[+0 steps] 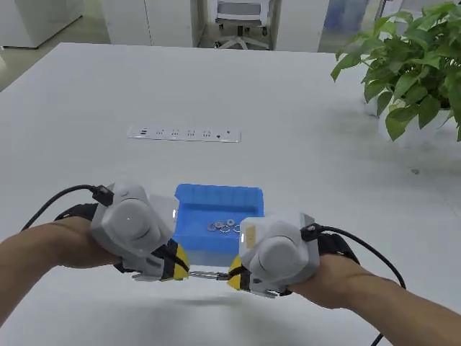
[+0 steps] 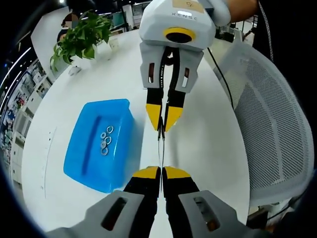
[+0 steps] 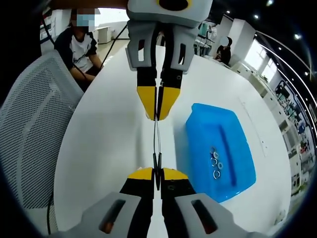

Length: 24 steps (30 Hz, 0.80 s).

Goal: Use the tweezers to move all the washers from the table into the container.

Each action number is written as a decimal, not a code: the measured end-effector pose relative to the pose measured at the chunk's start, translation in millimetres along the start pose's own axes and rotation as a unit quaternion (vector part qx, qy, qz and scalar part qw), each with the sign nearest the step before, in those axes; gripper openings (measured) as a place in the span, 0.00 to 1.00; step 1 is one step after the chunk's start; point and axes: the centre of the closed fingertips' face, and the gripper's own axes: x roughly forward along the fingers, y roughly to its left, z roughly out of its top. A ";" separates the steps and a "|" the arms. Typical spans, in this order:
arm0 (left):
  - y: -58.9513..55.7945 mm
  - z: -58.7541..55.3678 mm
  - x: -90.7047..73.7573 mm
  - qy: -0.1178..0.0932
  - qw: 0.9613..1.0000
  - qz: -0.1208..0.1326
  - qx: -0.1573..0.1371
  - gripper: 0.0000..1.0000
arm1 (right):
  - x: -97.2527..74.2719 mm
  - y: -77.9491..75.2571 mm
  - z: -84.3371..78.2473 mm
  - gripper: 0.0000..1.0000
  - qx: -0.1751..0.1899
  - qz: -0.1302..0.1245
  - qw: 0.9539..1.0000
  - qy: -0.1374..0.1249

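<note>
Slim metal tweezers point(image 3: 156, 141), horiz.; sm. silver ring washers point(image 1: 224, 227) in blue container point(image 1: 216, 198).

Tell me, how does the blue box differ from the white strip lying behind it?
The blue box is coloured, walled and holds washers; the white strip is pale, flat and low. In the head view the box lies nearer, the strip farther back. Both rest on the table.

White table point(image 1: 310, 173), plain top. Blue container point(image 1: 216, 191) sits approx. mid-width, close to near edge. White power strip point(image 1: 184, 134) lies flat further back, centre-left, roughly parallel w/ far edge. Potted plant point(image 1: 414, 72) by right edge, well apart from both.
</note>
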 end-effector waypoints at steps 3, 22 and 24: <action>-2.0 -4.3 5.6 0.004 1.000 -0.004 -0.004 0.06 | 3.1 3.5 -1.8 0.04 0.003 0.005 1.000 0.005; -17.4 -20.9 25.8 0.018 0.999 -0.032 -0.017 0.06 | 15.7 20.1 -9.6 0.06 0.027 0.025 0.999 0.018; -17.0 -22.2 27.3 0.020 0.999 -0.033 -0.016 0.06 | 16.6 19.1 -10.1 0.06 0.025 0.023 0.999 0.020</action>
